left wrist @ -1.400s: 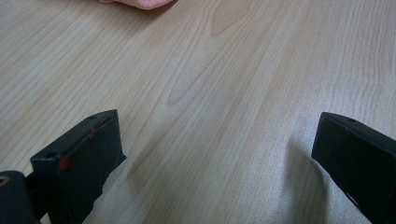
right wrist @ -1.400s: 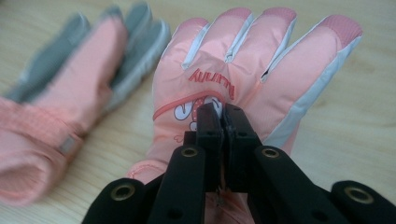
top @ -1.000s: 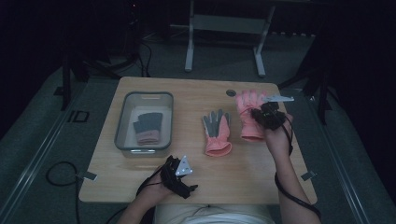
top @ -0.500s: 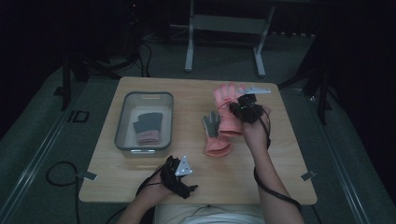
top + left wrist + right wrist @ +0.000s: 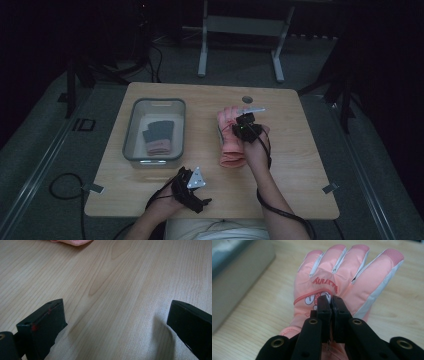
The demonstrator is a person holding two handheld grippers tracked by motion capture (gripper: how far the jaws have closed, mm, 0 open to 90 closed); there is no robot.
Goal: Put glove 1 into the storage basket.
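The left gripper [image 5: 192, 189] rests at the near edge of the pale wooden desk [image 5: 300, 165], fingers released. Farther out, the right gripper [image 5: 331, 305] pinches the padded pink glove with white trim [image 5: 342, 277]; lower it squarely onto the second pink glove [image 5: 231, 156] before releasing.

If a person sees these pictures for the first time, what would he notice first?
Probably the pink glove right of the table's middle, pinched in the shut right gripper above a second pink glove. Next, the grey bin at the left with gloves inside, and the left gripper open at the near edge.
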